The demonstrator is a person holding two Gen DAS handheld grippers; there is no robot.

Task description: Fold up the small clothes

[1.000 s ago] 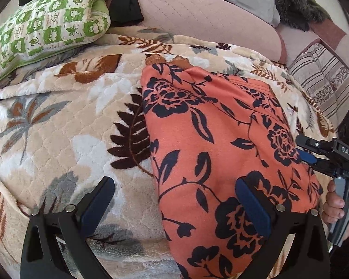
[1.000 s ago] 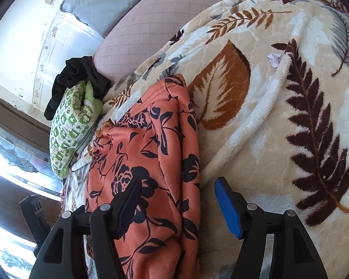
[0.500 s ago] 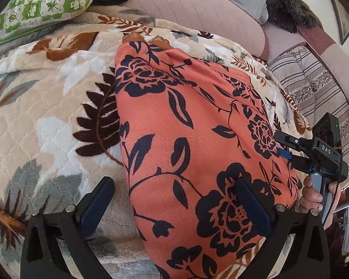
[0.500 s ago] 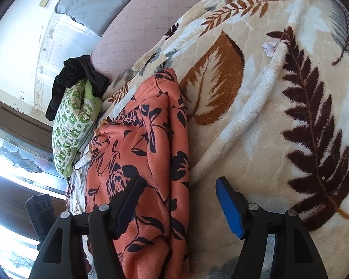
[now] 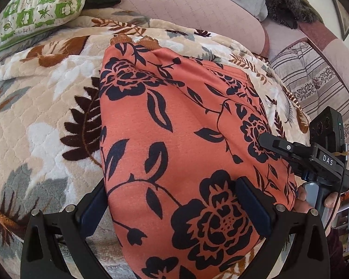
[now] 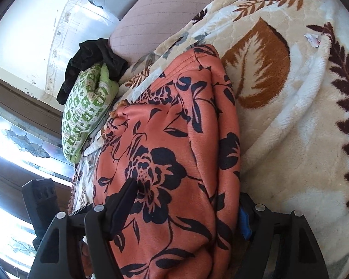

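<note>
An orange garment with dark blue flowers (image 5: 174,121) lies lengthwise on the leaf-patterned blanket (image 5: 41,116), its near end bulging up between my left gripper's (image 5: 172,186) wide jaws. The left finger (image 5: 90,209) sits at the cloth's edge and the right finger (image 5: 253,209) rests on top of it. In the right wrist view the same garment (image 6: 174,139) fills the gap of my right gripper (image 6: 187,188), whose jaws are opening. Its blue pad (image 6: 244,220) is half hidden under the cloth's edge. A hand holds the right gripper (image 5: 279,148) at the garment's right side.
A green-and-white patterned pillow (image 5: 35,11) and a black garment (image 6: 93,58) lie at the far left. A pink quilted cushion (image 5: 193,11) and grey pillow line the back. A striped cover (image 5: 314,81) is to the right. The blanket (image 6: 302,116) extends right of the garment.
Both grippers have moved in over the garment's near end, which now fills the gap between each pair of fingers. The right gripper's jaws have spread a little wider.
</note>
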